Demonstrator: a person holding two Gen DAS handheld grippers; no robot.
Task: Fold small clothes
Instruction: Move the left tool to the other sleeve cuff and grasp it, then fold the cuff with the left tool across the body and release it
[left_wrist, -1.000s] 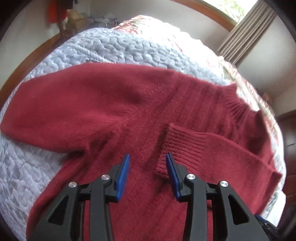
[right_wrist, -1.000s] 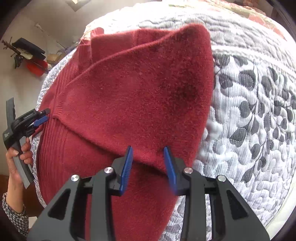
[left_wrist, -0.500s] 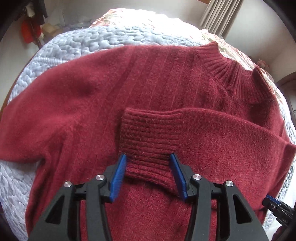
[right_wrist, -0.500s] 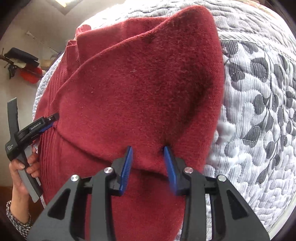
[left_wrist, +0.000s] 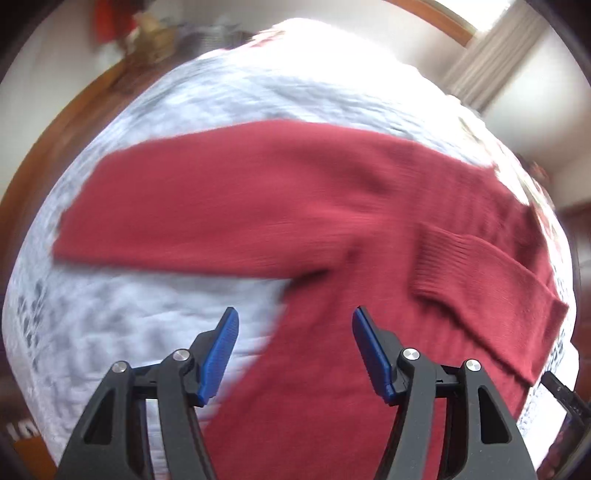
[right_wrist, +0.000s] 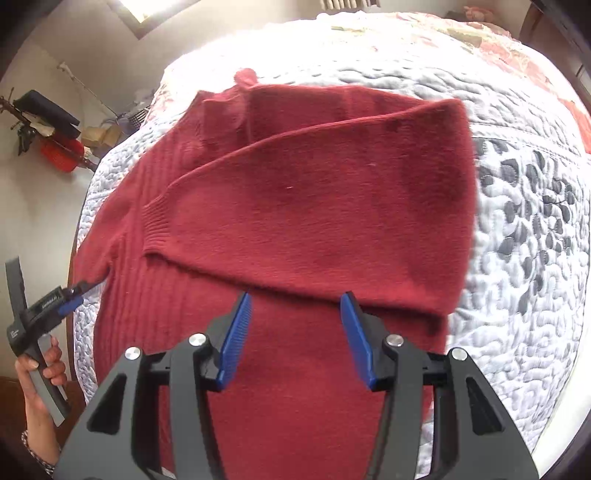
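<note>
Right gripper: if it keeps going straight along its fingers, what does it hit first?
Probably the folded-over sleeve of the red sweater: its lower edge lies just beyond the open right gripper. Depth is unclear, so the sweater's body below may touch first.

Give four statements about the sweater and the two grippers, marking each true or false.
1. The left gripper is shut on a cuff. False: it is open and holds nothing.
2. One sleeve lies folded across the sweater. True.
3. The sweater is blue. False: it is dark red.
4. The right gripper is open above the sweater, on the quilt. True.
</note>
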